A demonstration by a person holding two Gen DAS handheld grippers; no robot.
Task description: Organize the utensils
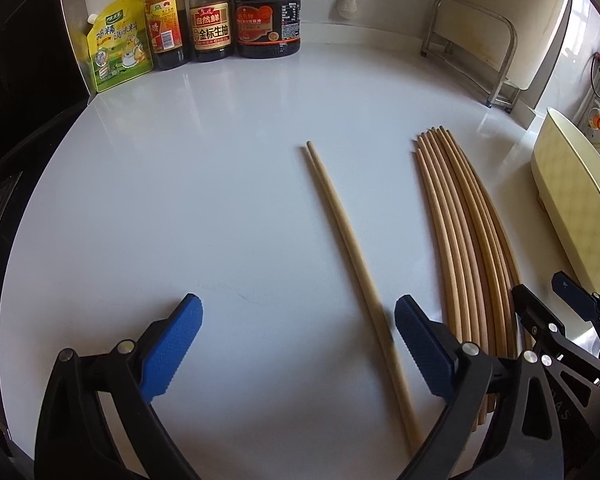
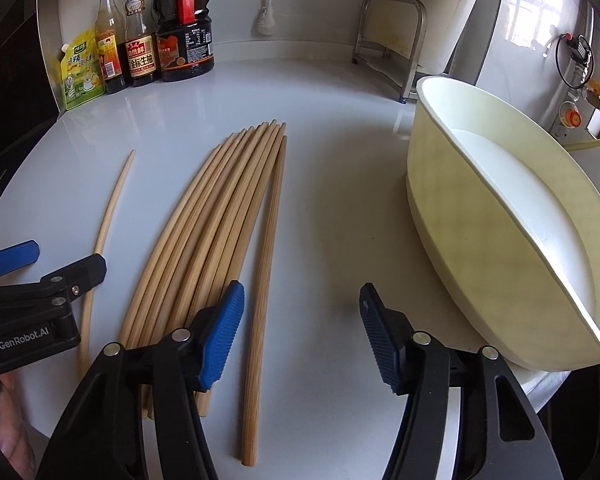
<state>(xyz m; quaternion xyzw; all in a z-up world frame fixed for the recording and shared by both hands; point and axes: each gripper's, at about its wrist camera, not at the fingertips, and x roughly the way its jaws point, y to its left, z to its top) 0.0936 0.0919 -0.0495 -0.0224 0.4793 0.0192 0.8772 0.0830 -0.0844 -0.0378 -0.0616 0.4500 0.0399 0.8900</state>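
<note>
In the left wrist view, the left gripper (image 1: 298,322) hung over the white counter (image 1: 188,184) with its blue pads spread wide and nothing pressed between them. A pair of chopsticks (image 1: 350,248) lay side by side, running from the lower edge at about five o'clock up toward twelve, its near part passing between the fingers close to the right pad. At three o'clock lay the bundle of chopsticks (image 1: 460,240), well apart from the pair, with the right gripper (image 1: 540,300) at its lower end. A cream tub (image 1: 572,200) stood at the right edge, and sauce bottles (image 1: 212,20) at eleven o'clock. In the right wrist view, the right gripper (image 2: 302,312) was partly spread, gripping nothing; one chopstick (image 2: 266,240) from the bundle's (image 2: 204,224) right edge lay between the fingers, just beside the left pad. The cream tub (image 2: 432,200) sat at three o'clock, the left gripper (image 2: 40,268) at nine.
</note>
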